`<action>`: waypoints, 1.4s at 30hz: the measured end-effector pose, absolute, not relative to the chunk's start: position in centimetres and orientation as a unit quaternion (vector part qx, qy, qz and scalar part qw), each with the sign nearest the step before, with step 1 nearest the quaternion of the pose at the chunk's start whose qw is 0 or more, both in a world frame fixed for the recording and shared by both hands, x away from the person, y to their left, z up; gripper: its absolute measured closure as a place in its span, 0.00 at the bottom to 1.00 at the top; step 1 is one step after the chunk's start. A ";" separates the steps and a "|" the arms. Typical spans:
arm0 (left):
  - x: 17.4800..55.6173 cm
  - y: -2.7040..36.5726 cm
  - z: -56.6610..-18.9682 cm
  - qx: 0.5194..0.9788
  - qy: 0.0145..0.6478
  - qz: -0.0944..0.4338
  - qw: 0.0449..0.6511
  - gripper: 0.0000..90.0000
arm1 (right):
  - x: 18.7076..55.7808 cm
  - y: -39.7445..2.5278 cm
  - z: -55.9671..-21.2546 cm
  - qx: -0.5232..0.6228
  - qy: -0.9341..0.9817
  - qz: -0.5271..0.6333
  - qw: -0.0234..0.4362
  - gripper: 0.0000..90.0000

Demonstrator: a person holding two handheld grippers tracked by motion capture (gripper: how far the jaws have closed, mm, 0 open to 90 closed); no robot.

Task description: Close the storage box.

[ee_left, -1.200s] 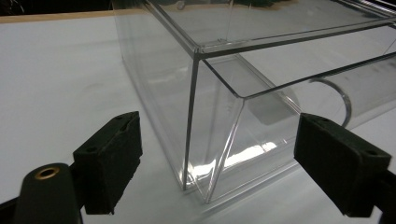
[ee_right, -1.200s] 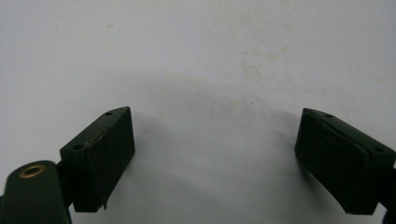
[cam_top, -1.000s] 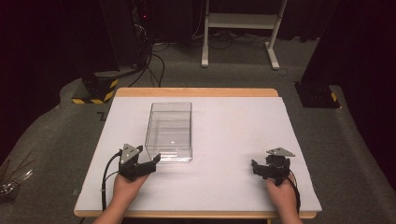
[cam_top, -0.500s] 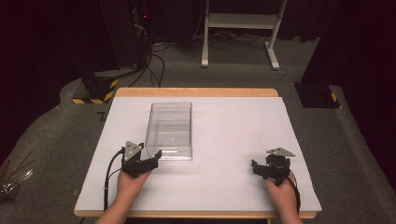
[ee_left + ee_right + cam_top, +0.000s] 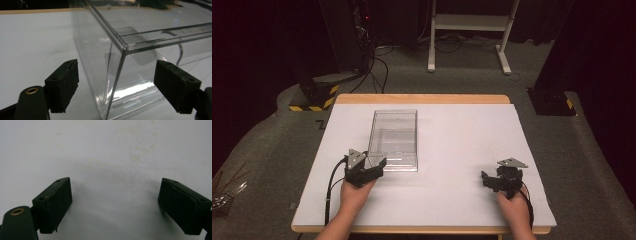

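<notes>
A clear plastic box (image 5: 394, 139) stands open-topped on the white table (image 5: 462, 140), left of centre. My left gripper (image 5: 371, 167) is at the box's near left corner, open. In the left gripper view that corner of the clear box (image 5: 117, 50) stands between the two black pads (image 5: 63, 81), one pad on each side, neither touching it. My right gripper (image 5: 488, 181) rests near the table's front right, open, pointing left. In the right gripper view its pads (image 5: 53, 201) frame bare white tabletop (image 5: 112, 157).
A wooden edge (image 5: 422, 99) runs along the table's far side. Beyond it on the grey floor are a white frame stand (image 5: 469, 30), cables (image 5: 372, 55) and a yellow-and-black striped base (image 5: 312, 102). A dark post base (image 5: 552, 100) stands at the right.
My left gripper has moved forward and to the right, up to the box's near left corner. The right gripper has stayed put.
</notes>
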State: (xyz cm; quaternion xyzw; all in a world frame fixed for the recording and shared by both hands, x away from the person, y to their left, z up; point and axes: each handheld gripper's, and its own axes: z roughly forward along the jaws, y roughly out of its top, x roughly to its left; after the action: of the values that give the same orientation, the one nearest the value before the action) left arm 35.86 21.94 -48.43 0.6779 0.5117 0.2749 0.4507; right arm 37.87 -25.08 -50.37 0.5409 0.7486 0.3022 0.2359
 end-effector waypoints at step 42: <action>34.1 24.4 -48.3 0.698 0.499 0.234 0.457 0.23 | 37.9 -25.1 -50.4 0.541 0.749 0.302 0.236 0.13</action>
State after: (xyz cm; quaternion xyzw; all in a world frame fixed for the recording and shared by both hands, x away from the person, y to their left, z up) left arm 34.14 24.36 -48.31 0.6983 0.4992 0.2338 0.4566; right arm 37.87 -25.08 -50.38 0.5408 0.7487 0.3021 0.2361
